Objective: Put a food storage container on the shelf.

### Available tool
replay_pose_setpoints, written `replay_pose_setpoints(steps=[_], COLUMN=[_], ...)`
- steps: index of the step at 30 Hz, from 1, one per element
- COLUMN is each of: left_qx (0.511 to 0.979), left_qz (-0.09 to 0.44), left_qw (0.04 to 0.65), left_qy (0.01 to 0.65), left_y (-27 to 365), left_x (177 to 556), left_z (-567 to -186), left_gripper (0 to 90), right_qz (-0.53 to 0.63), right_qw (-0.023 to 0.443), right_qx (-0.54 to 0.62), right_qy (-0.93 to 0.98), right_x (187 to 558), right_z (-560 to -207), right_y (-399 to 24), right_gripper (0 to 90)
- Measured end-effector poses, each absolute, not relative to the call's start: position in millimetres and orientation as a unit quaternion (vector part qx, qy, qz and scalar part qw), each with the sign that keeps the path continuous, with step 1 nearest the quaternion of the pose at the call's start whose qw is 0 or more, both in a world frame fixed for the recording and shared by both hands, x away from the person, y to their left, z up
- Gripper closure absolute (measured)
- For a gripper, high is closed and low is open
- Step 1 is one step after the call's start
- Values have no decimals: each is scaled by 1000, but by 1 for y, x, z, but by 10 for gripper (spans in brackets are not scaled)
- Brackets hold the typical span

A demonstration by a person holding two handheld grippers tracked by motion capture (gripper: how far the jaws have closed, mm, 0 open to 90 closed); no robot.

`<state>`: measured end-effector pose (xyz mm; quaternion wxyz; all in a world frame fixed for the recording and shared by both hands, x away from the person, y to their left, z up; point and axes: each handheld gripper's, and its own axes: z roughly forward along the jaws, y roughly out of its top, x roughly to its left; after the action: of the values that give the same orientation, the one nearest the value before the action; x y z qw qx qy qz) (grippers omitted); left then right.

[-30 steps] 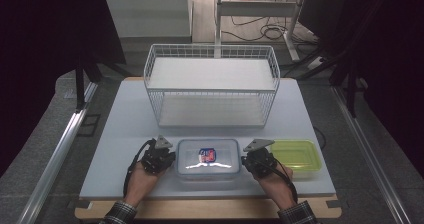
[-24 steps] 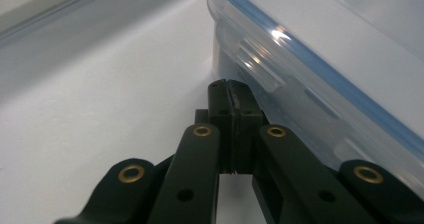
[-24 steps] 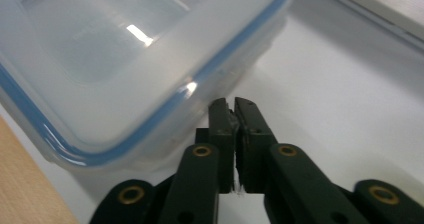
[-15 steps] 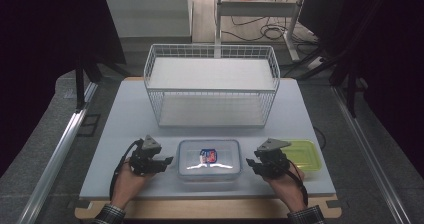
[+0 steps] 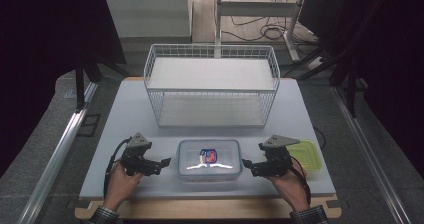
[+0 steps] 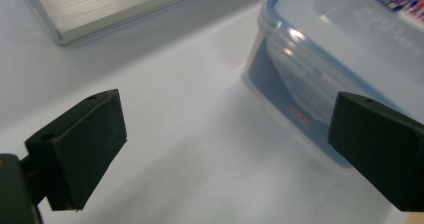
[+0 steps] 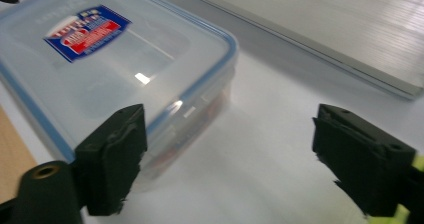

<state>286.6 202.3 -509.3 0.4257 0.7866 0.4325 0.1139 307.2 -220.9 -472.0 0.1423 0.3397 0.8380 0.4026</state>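
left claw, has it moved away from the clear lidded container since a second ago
Yes. The left claw has drawn back leftward from the clear lidded container, which it pressed before; a gap of table now separates them. Its jaws have just been opening, nothing between them.

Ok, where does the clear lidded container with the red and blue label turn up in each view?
High view: the container sits at the table's near edge, between the left gripper and right gripper, both open and clear of it.
Left gripper view: upper right, partly behind the right-hand jaw.
Right gripper view: upper left, above the left-hand jaw.
Shared landmark: its red and blue label.
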Motion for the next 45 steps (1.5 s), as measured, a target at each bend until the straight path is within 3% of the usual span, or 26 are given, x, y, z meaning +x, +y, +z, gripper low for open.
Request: replay_pose_setpoints(steps=[11,21,30,35,43,45], left_qx=[800,809,805,801,808,797], left_qz=[85,45,-31,-65,-78,-85], left_qw=[433,436,442,439,426,443], left_qy=[406,391,393,402,400,402], left_y=[176,154,146,146,149,159], left_x=[281,289,305,306,301,298], left_z=[-492,-496,-512,-515,-512,-510], left_gripper=[14,12,0,0,34,147], right_qz=[400,390,404,406,388,387], right_qw=[131,92,-17,-56,-79,-92], right_qx=[334,342,375,383,393,389], right_qy=[843,850,834,828,830,831], right_x=[306,314,334,337,333,330], right_z=[-471,-474,-491,-497,-492,-490], right_y=[-203,-184,-181,-178,-184,-190], right_gripper=[24,28,32,15,123,185])
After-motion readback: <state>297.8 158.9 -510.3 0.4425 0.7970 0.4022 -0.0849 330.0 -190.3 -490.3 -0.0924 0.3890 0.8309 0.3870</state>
